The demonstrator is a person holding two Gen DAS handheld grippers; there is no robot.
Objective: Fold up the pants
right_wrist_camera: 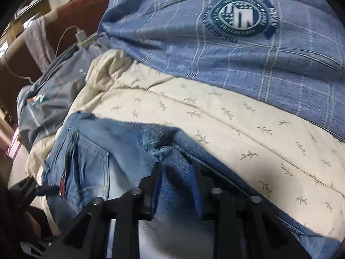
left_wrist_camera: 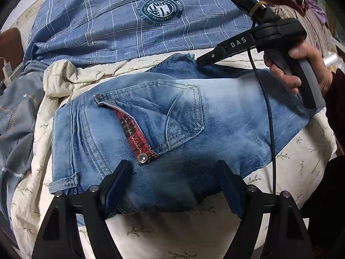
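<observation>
Light blue jeans lie folded on the cream bedsheet, back pocket with a red plaid trim facing up. My left gripper hovers open over the jeans' near edge, its fingers standing wide apart with nothing pinched. A hand holds my right gripper, whose tips rest at the jeans' far edge. In the right wrist view the right gripper has its fingers a little apart, with a frayed denim hem lying between them; the pads do not press it.
A blue plaid duvet with a round emblem is bunched behind the jeans. Grey-blue bedding lies at the left. A white charger and cable sit near the brown headboard. Cream sheet spreads around.
</observation>
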